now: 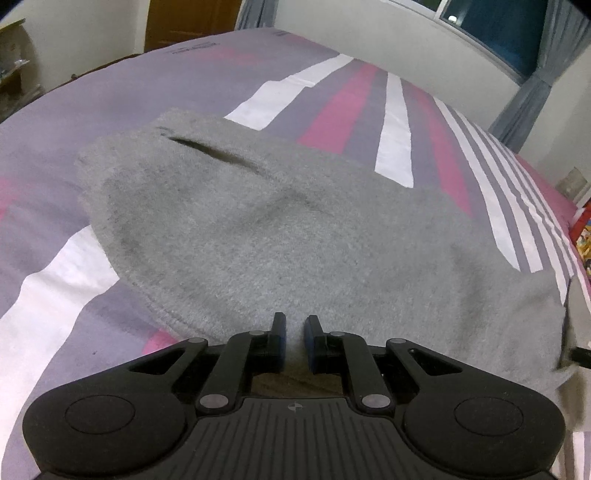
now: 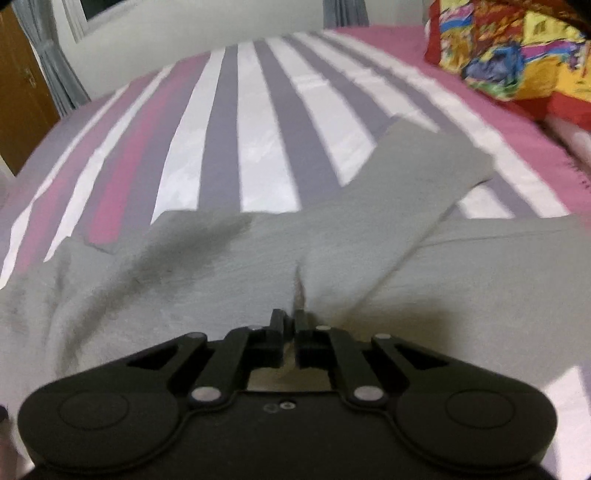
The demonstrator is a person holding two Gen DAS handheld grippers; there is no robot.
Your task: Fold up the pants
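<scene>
Grey fleece pants [image 1: 280, 229] lie on the striped bedsheet, waist end with a dark pocket slit [image 1: 210, 151] at the far left. My left gripper [image 1: 294, 325] hovers at the near edge of the pants, its jaws slightly apart with nothing between them. In the right wrist view the pants [image 2: 229, 266] spread across the bed, one leg [image 2: 417, 173] angled to the far right. My right gripper [image 2: 290, 317] is shut on a pinched fold of the grey fabric. The right wrist view is motion-blurred.
The bed [image 1: 332, 107] has purple, pink and white stripes. A colourful pillow [image 2: 517, 51] lies at the far right of the bed. A wall [image 1: 406, 40] with a window and curtains runs behind the bed, and a wooden door [image 1: 184, 18] stands far left.
</scene>
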